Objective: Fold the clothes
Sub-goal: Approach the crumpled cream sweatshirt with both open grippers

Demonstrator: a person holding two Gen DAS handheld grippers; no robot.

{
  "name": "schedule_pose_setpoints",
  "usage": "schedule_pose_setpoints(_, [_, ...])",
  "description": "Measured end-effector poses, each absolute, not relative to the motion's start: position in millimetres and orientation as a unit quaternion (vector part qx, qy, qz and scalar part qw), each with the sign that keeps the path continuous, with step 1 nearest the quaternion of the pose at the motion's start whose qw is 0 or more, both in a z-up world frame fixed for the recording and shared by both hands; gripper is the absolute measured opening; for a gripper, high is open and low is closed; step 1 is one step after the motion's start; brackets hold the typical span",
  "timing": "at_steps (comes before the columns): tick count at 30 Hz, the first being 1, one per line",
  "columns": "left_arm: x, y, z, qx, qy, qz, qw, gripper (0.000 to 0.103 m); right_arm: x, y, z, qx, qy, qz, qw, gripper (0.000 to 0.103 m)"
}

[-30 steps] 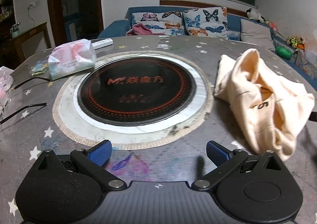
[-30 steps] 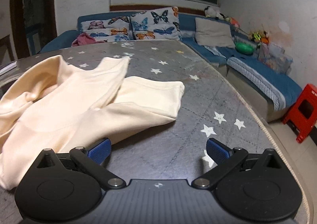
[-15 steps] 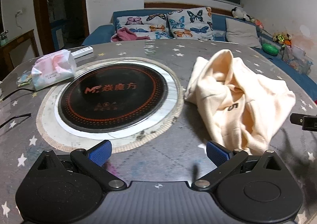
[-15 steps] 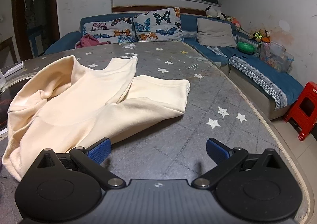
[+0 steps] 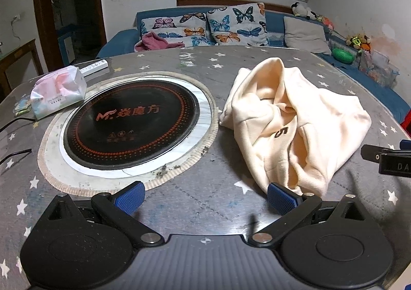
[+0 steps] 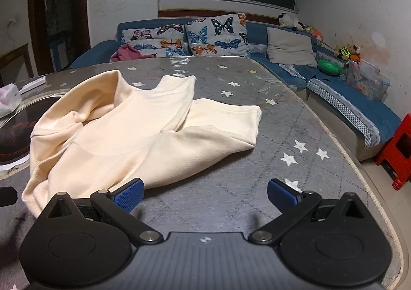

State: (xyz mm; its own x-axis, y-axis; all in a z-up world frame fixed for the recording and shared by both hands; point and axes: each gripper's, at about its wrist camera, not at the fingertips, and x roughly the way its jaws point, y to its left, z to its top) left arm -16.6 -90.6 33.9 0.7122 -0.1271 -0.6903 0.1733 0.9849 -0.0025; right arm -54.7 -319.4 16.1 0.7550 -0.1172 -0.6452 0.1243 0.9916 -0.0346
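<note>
A cream garment with a small dark "5" lies crumpled on the grey star-patterned table. In the right wrist view the garment spreads left and ahead, one sleeve pointing right. My left gripper is open and empty, its right pad next to the garment's near hem. My right gripper is open and empty, its left pad at the garment's near edge. The right gripper's tip also shows in the left wrist view at the right edge.
A round black induction cooktop is set into the table to the left of the garment. A tissue pack and a white remote lie beyond it. A blue sofa runs behind and right. A red stool stands right.
Both grippers have shifted so the garment sits closer and more central. The garment now reaches each gripper's inner pad. Both stay open.
</note>
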Motion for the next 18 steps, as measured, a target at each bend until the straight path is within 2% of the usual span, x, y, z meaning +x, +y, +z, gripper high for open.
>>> schedule_pose_setpoints(18, [-22, -98, 46, 0.03, 0.376, -0.076, 0.923, 0.103, -77, -300, 26, -0.009, 0.331, -0.026, 0.943, 0.103])
